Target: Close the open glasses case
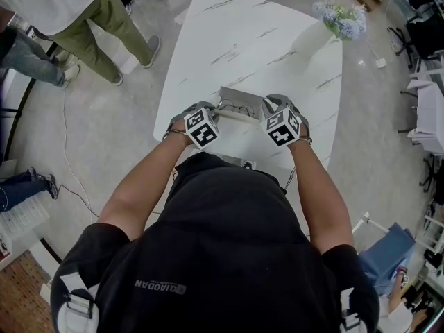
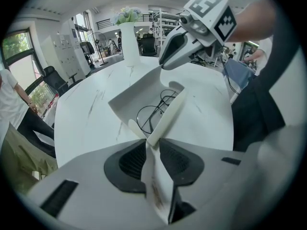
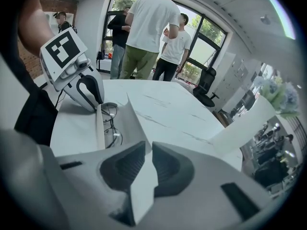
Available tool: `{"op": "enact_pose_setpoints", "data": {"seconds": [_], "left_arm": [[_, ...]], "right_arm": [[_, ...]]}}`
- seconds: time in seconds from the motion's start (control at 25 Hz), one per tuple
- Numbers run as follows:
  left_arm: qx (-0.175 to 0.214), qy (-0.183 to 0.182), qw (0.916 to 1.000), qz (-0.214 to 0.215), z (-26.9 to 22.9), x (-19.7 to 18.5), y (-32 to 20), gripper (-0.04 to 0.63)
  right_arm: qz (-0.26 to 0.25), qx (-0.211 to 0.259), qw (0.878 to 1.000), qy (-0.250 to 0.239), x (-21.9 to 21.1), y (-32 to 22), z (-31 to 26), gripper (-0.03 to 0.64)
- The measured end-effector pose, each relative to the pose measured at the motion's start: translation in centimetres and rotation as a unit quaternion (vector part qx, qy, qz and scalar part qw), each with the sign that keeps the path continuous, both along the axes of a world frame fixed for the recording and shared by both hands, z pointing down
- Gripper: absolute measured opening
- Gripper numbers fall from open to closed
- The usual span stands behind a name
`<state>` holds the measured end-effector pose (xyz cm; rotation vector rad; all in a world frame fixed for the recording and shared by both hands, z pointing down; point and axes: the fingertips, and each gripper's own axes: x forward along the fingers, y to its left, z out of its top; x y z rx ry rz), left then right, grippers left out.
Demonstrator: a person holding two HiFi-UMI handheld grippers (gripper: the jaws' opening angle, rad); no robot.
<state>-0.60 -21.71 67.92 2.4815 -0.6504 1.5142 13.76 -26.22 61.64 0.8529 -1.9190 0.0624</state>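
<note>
You are holding the left claw pinched narrow on a thin white flap at one end of the glasses case, and its dark ribbed pads are pressing on that flap from both sides. You are gripping the opposite end the same way: the right claw is closed down on a white panel of the case, which is wedged between its pads. The case is sitting open on the white marbled table, close to the near edge and right in front of you, stretched between your two claws. A pair of thin dark-rimmed glasses is lying inside it, and one long side of the case is standing up at a tilt beside them. A white vase carrying pale blue flowers is standing well apart from the case, near the far right corner of the table. Some people are standing on the floor beyond the far left edge of the table.
</note>
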Motion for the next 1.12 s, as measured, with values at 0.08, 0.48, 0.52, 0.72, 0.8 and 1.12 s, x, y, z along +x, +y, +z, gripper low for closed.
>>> {"op": "enact_pose_setpoints", "data": {"seconds": [0.08,0.48,0.52,0.72,0.8,1.12], "left_arm": [[0.001,0.000,1.0000,0.000,-0.01,-0.04,0.03,0.094],[0.003,0.002,1.0000,0.003,0.23,-0.03,-0.07,0.094],[0.002,0.002,1.0000,0.004,0.22,-0.01,-0.02,0.094],[0.000,0.008,1.0000,-0.002,0.13,0.04,0.02,0.092],[0.002,0.009,1.0000,-0.004,0.19,0.03,-0.08,0.092],[-0.005,0.020,0.9997,-0.012,0.12,0.04,0.20,0.089]], "right_arm": [[0.001,-0.001,1.000,0.000,0.00,0.01,-0.01,0.046],[0.023,-0.008,0.999,-0.023,0.17,-0.16,-0.07,0.025],[0.024,-0.009,0.999,-0.024,0.17,-0.14,-0.05,0.025],[0.036,-0.015,0.998,-0.039,0.23,0.06,-0.12,0.025],[0.045,-0.018,0.998,-0.048,0.26,0.12,-0.13,0.025],[0.057,-0.018,0.996,-0.060,0.32,0.45,-0.20,0.026]]}}
